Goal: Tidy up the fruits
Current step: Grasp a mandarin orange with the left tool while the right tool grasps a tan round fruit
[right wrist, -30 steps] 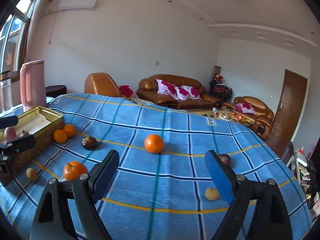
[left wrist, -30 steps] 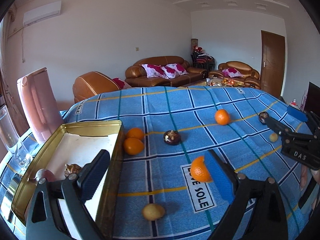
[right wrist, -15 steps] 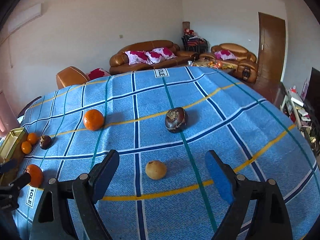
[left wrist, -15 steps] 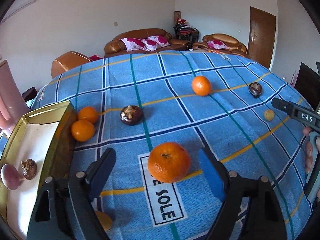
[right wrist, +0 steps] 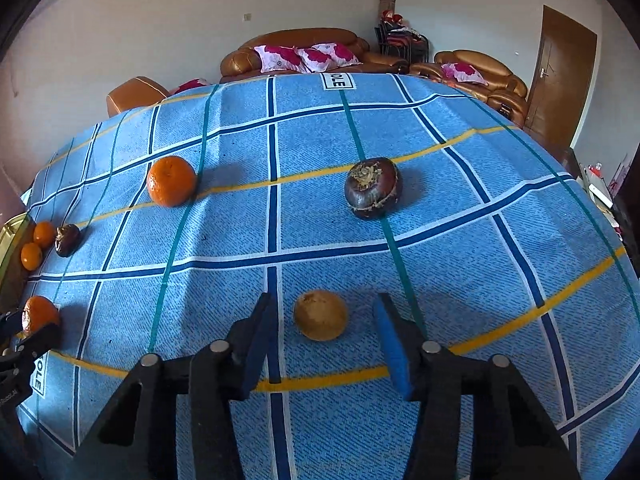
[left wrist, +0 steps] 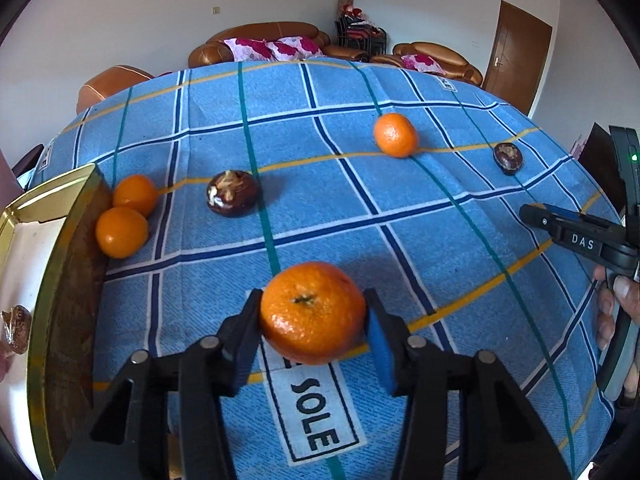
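Both tongs lowered since earlier, left gripper (left wrist: 312,320) closing, tangerine (left wrist: 313,312) pinched between its pads, right gripper (right wrist: 324,332) closing, unclenched, small yellow-brown fruit (right wrist: 321,315) lying untouched between its jaws.

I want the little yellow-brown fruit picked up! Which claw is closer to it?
Right. The right claw has its closing jaws on either side of the yellow-brown fruit, not yet touching. The left claw is away at the big orange, pads against it.

White walls (right wrist: 120,32), brown leather sofas (right wrist: 296,46) with pink floral cushions (right wrist: 316,56), perhaps a wooden door (right wrist: 560,76).
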{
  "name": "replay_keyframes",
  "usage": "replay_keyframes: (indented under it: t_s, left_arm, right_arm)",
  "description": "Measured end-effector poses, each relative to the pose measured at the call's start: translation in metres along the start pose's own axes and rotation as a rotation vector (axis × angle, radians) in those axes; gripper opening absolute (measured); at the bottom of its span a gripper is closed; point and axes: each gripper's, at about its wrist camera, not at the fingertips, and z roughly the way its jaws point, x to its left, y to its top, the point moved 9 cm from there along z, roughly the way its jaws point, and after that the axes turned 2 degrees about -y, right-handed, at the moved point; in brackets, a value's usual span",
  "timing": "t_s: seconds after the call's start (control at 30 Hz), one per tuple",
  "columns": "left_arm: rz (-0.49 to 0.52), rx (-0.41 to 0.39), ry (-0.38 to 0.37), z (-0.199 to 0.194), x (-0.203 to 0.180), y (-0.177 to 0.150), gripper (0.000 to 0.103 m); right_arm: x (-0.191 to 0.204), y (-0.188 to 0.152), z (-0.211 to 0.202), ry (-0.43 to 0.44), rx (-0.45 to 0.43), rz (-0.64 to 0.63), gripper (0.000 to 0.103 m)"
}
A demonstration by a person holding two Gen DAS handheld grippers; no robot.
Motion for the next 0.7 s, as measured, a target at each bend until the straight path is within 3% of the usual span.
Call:
replay_keyframes:
  t_s: [0.1,0.4,0.7]
  left_arm:
    - [-0.002,-0.004,-0.012,-0.002,0.000,0.000,0.050]
    - [0.028,-0.073,-0.007,-0.017,-0.005,0.005,0.050]
    - [0.022,-0.148,0.003,-0.032,-0.002,0.011,0.050]
  right_arm:
    - [0.000,-0.001,-0.001,0.014,-0.003,0.001,0.029]
    - [0.008,0.005,-0.013,0.034,-0.059,-0.029,0.029]
    - [0.021,0.013,-0.041,0.041,-0.199,-0.084,0.029]
